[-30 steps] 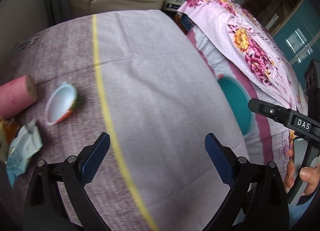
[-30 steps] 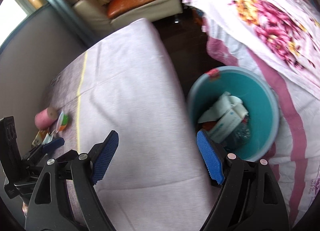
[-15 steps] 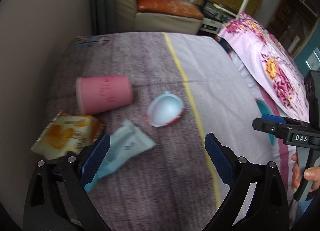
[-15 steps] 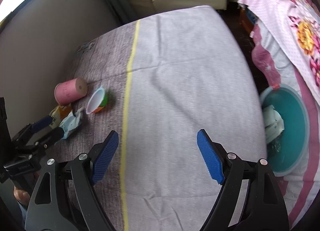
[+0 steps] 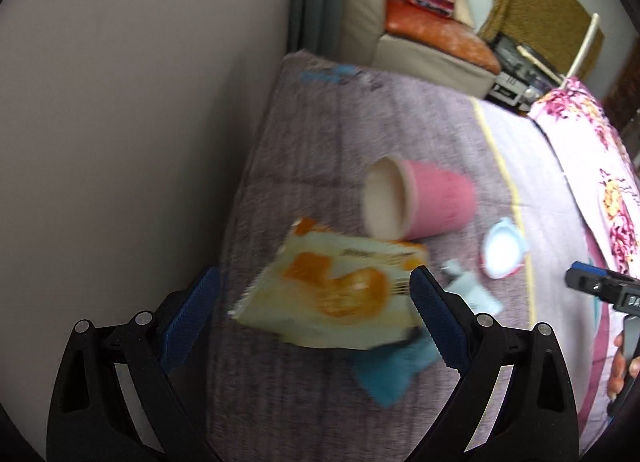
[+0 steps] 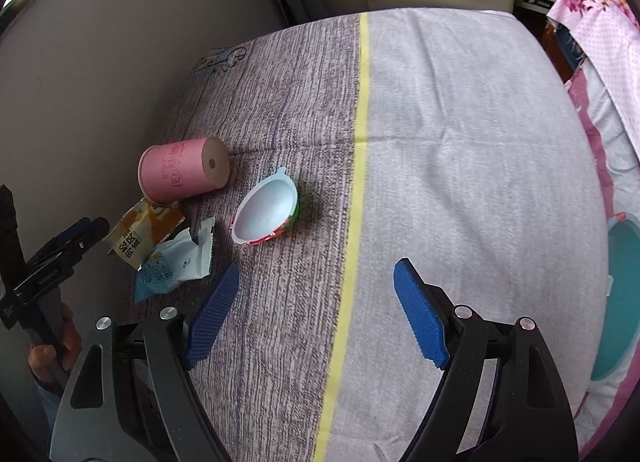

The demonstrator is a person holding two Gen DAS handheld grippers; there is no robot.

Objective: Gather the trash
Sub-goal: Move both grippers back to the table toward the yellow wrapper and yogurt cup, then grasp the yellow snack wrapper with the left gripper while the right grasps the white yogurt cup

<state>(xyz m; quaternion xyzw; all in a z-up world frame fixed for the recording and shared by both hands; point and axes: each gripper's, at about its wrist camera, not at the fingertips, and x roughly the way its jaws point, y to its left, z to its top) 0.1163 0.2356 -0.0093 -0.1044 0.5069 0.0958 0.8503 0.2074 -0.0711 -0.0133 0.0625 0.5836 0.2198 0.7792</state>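
We hold both grippers spread apart: left gripper (image 5: 312,308) straddles the orange wrapper (image 5: 336,294), right gripper (image 6: 316,314) hovers before the yogurt cup (image 6: 267,211).

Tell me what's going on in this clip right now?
A person is clearing trash off a cloth-covered table. The left gripper, open, is lined up around an orange-printed snack wrapper but has not closed. Next to it lie a blue wrapper, a tipped pink cup and an empty pudding cup. The right gripper is open and holds nothing. A teal bin sits beyond the table's right edge.
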